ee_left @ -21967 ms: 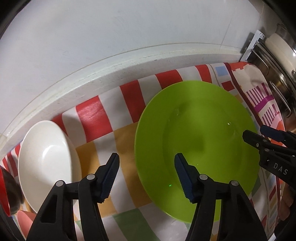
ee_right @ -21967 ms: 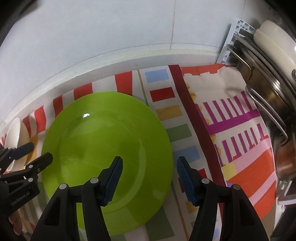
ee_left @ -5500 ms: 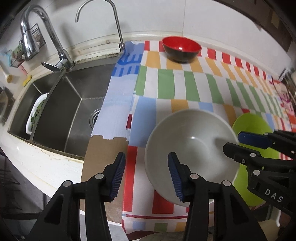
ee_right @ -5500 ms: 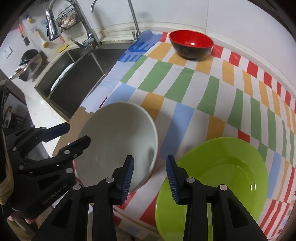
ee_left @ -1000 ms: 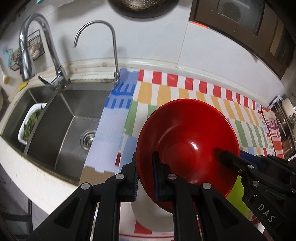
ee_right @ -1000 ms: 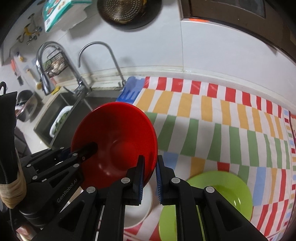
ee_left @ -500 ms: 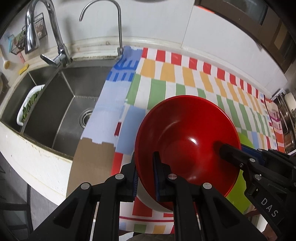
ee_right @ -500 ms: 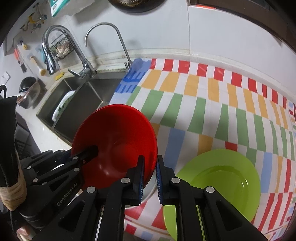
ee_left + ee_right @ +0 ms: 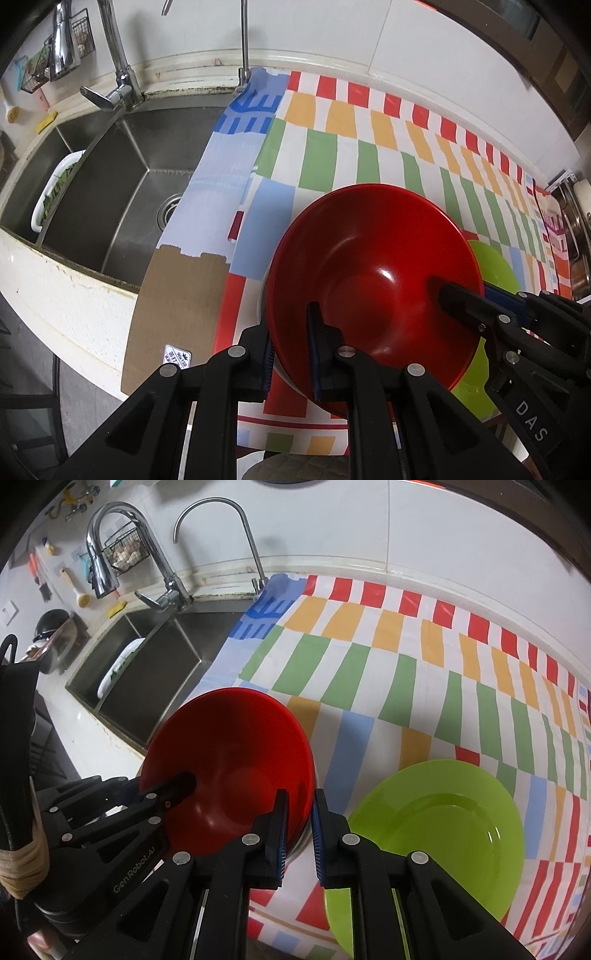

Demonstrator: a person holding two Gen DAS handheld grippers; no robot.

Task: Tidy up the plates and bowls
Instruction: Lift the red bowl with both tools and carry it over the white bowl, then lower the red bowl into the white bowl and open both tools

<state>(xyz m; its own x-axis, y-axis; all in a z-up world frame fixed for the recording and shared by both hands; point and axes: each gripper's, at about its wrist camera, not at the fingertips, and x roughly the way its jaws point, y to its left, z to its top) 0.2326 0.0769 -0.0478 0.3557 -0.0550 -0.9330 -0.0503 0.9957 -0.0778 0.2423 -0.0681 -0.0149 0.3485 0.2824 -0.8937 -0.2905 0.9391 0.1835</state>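
The left gripper (image 9: 291,350) pinches the near rim of the red bowl (image 9: 373,291), one of its fingers (image 9: 320,354) inside the bowl and one outside. The right gripper (image 9: 297,830) squeezes the same bowl at the rim on its other side, at about 3 o'clock in the left wrist view. The red bowl sits low over a white bowl (image 9: 261,302); only a thin bit of white shows under it, so I cannot tell if they touch. Just beside them, at 3 o'clock, the green plate (image 9: 443,819) lies flat on the striped cloth (image 9: 369,672) that covers the counter. Farther away, at 10 o'clock, are the steel sink (image 9: 122,192) and its tap (image 9: 107,546).
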